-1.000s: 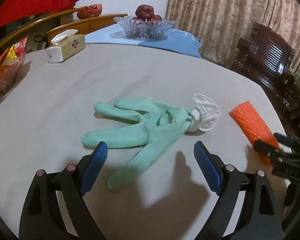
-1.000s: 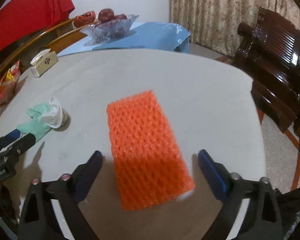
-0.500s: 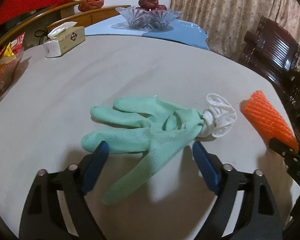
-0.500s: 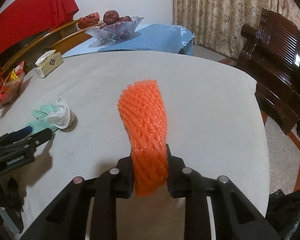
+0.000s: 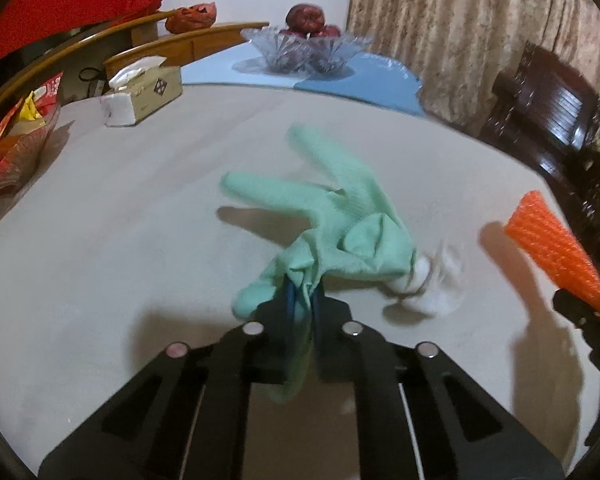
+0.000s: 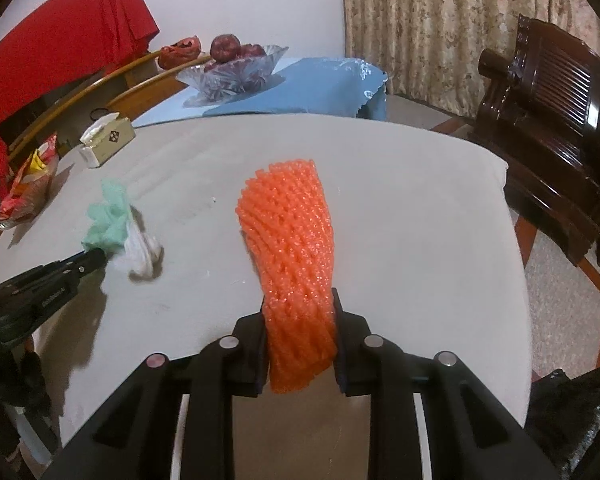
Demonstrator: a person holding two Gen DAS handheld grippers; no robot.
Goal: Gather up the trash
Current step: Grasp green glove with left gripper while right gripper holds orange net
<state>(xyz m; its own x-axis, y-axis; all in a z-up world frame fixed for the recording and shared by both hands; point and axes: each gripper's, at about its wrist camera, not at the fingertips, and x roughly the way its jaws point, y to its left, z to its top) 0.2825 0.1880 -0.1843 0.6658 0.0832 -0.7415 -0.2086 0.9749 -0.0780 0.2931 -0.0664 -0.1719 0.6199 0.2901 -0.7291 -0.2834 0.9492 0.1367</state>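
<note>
My left gripper (image 5: 303, 305) is shut on a mint-green glove (image 5: 340, 216) and holds it lifted off the grey table (image 5: 120, 220); its white cuff (image 5: 424, 280) hangs blurred at the right. The glove also shows in the right wrist view (image 6: 108, 220). My right gripper (image 6: 300, 320) is shut on an orange foam net (image 6: 292, 248), held upright above the table. The net also shows at the right of the left wrist view (image 5: 552, 252).
A tissue box (image 5: 140, 92) and snack packets (image 5: 16, 140) sit at the far left. A glass fruit bowl (image 5: 312, 48) stands on a blue cloth at the back. A dark wooden chair (image 6: 556, 120) stands off the table's right edge. A black bag (image 6: 572, 420) lies low right.
My left gripper has closed on the glove and lifted it, swinging its fingers upward. My right gripper, which closed on the orange net half a second ago, keeps holding it raised.
</note>
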